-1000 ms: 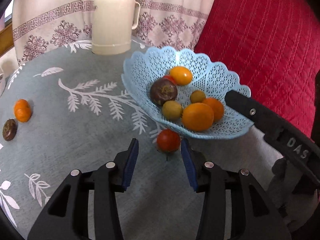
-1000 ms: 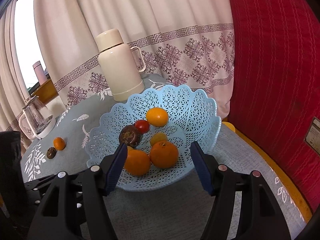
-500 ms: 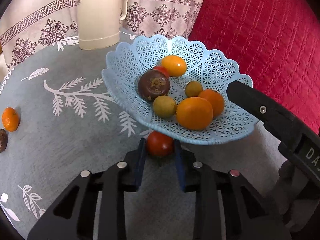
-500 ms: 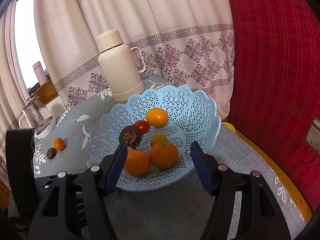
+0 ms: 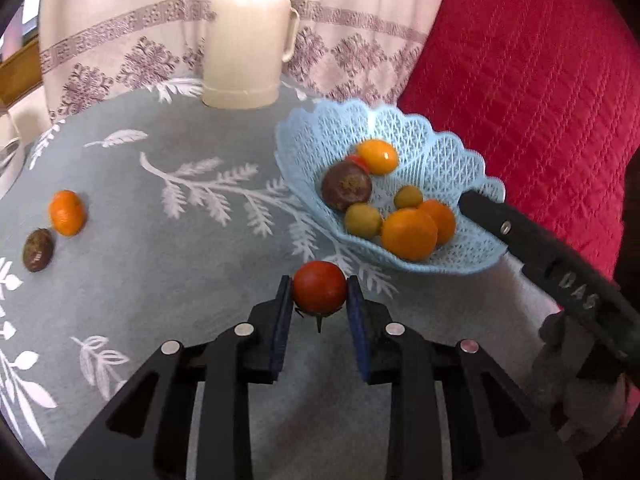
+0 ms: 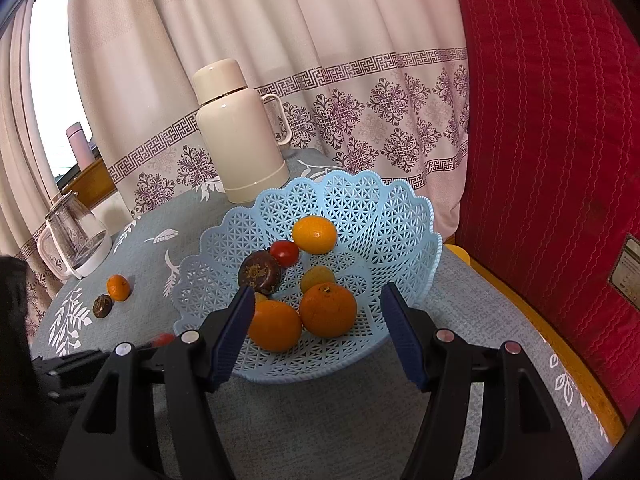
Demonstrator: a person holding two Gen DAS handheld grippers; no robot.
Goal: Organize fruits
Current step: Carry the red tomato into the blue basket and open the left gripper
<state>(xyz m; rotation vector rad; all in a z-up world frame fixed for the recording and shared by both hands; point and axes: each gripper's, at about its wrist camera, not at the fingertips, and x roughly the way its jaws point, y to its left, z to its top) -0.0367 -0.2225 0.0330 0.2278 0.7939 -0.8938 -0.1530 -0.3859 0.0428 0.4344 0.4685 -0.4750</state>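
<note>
The left gripper (image 5: 319, 300) is clamped on a tomato (image 5: 319, 287), just short of the basket (image 5: 320, 136). The pick looks done; next the tomato must clear the near rim and drop among the fruit. The right gripper (image 6: 320, 336) hangs empty, jaws apart, at the basket's edge. A mandarin (image 5: 67, 212) and a dark fruit (image 5: 37, 244) wait on the table (image 5: 160, 272).

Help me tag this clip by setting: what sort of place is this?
Probably a home living or dining corner: a table under a leaf-print tablecloth, patterned curtains by a window, a cream thermos jug, a glass kettle and a blue fruit basket.
</note>
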